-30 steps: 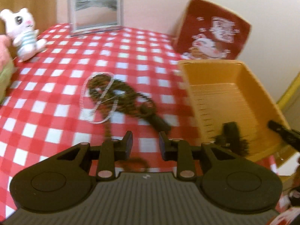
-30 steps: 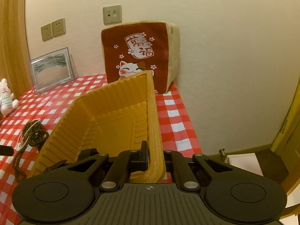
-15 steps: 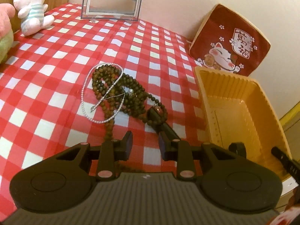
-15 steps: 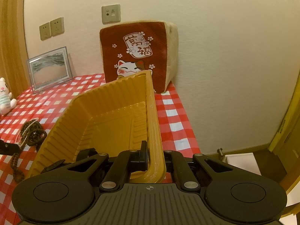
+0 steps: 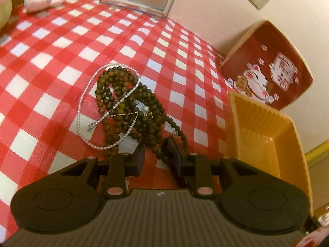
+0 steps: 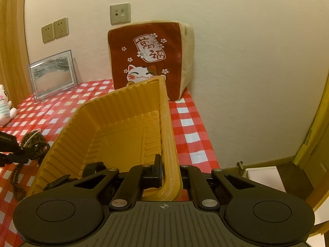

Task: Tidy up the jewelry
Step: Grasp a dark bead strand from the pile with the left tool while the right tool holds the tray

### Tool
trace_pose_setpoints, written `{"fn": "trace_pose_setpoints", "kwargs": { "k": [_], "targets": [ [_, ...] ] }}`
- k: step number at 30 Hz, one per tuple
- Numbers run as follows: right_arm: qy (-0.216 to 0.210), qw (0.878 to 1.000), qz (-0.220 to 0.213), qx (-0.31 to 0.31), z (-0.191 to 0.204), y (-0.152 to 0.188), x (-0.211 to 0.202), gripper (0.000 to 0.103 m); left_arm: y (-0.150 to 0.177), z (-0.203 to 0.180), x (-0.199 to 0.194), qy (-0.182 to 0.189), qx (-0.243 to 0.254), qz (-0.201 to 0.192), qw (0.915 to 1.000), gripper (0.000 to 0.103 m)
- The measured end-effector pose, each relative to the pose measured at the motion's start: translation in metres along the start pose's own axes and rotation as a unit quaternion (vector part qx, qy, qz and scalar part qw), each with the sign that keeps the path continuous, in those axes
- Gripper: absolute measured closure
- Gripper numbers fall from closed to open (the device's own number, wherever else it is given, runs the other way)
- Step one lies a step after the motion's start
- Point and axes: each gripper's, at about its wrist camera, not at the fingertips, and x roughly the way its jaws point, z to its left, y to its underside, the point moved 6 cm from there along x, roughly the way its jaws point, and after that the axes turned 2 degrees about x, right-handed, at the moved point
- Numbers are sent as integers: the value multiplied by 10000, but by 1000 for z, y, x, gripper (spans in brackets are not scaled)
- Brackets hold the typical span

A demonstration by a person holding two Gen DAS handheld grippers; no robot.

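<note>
We have the right gripper (image 6: 167,175) clamped on the near wall of the yellow tray (image 6: 115,111). Left gripper (image 5: 157,154) jaws apart over the dark bead necklace (image 5: 131,107), tangled with the pearl strand (image 5: 98,107) on the checked cloth (image 5: 51,47), left of the tray.

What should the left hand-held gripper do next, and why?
Probably close the left hand-held gripper on the dark beads: a strand lies between its open jaws, and the right hand-held gripper already clamps the yellow tray's wall beside them.

tray (image 6: 123,111): ribbed glossy plastic | tablecloth (image 5: 61,47): woven | cushion (image 6: 148,57): plush
</note>
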Motion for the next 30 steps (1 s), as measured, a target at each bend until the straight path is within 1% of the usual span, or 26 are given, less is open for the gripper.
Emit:
{"fn": "trace_pose_setpoints", "kwargs": {
  "k": [1,3,4,7,14,21,25,30],
  "targets": [
    [2,10000,5,-3,0,0,0,98,-1,2,3,26,-112,28,9999,77],
    [7,10000,13,-16,0,0,1,98,-3,6,6,121,-316,66,9994,84],
    [5,10000,17,-21,1,0,1,98,-4,7,7,169,-379,70,9991,93],
    [-3,10000,15,-54,1,0,0,98,-8,7,3,273,-432,16,9987,97],
    [-21,10000,12,-66,2,0,0,98,-18,-6,-32,580,-324,-279,9974,97],
    [-58,10000,21,-53,2,0,0,98,-25,-26,-69,957,-256,-513,9938,97],
    [-83,9999,-1,-59,3,0,-2,98,-22,-42,-84,1227,-155,-524,9909,97],
    [-96,9999,-8,-78,4,0,-3,98,-14,-69,-85,1541,10,-355,9874,97]
  ]
}}
